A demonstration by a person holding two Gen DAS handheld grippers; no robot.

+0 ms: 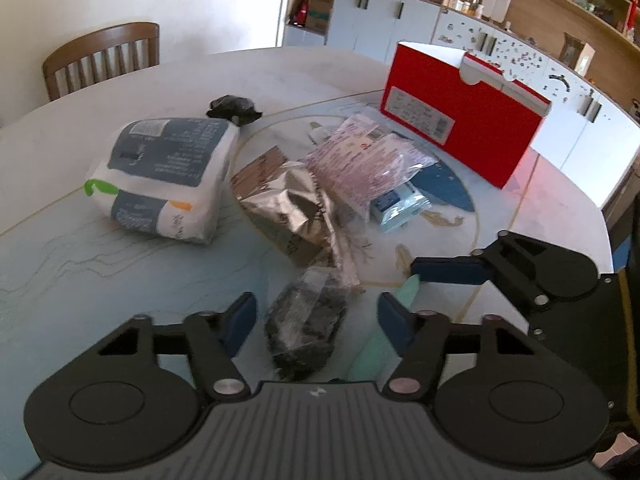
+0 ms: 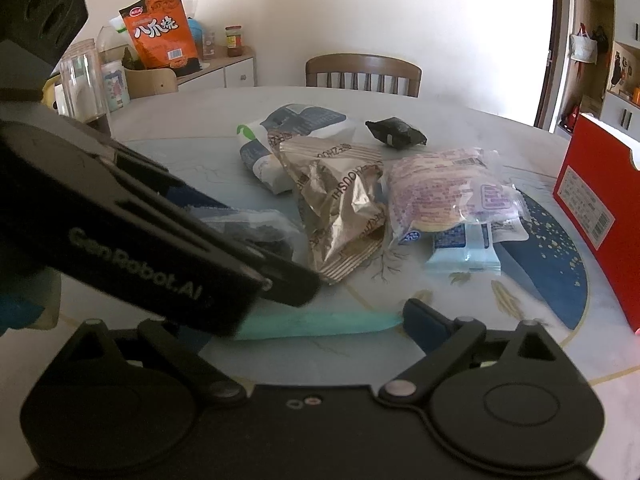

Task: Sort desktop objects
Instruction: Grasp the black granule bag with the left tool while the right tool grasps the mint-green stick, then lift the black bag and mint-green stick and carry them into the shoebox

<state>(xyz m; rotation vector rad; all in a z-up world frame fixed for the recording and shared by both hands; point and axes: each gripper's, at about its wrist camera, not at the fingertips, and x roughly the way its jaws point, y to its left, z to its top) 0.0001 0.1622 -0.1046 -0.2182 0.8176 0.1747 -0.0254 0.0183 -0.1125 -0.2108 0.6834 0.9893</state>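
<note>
Desktop clutter lay in a loose heap on a round, pale marbled table [image 1: 120, 264], and nearest the left gripper [image 1: 316, 316] sat a small crinkled clear-plastic packet of dark contents [image 1: 306, 320], lumpy and glossy. It lay between the blue pads, which stood apart on either side with gaps showing, not pressing it. Just beside its right pad lay a flat mint-green strip [image 1: 406, 292], smooth and matte, running under the right gripper [image 2: 304, 320]; that one's jaws stood wide, nothing seen between them, though the left finger was hidden behind the other tool. Beyond the packet rose a crumpled silver and brown foil bag [image 1: 288, 204], sharply creased and shiny. To its left rested a plump white and grey-blue soft plastic pack [image 1: 160, 176] with a green mark, pillow-shaped. To the right lay a clear bag printed in pink [image 1: 368, 160] over a light blue flat wrapped pack [image 1: 400, 204]. Farther back sat a small black crinkled pouch [image 1: 234, 108], and at the far right a rigid red cardboard box [image 1: 464, 116] with a white label. A brown wooden slatted chair [image 1: 104, 56] stood behind the table.
</note>
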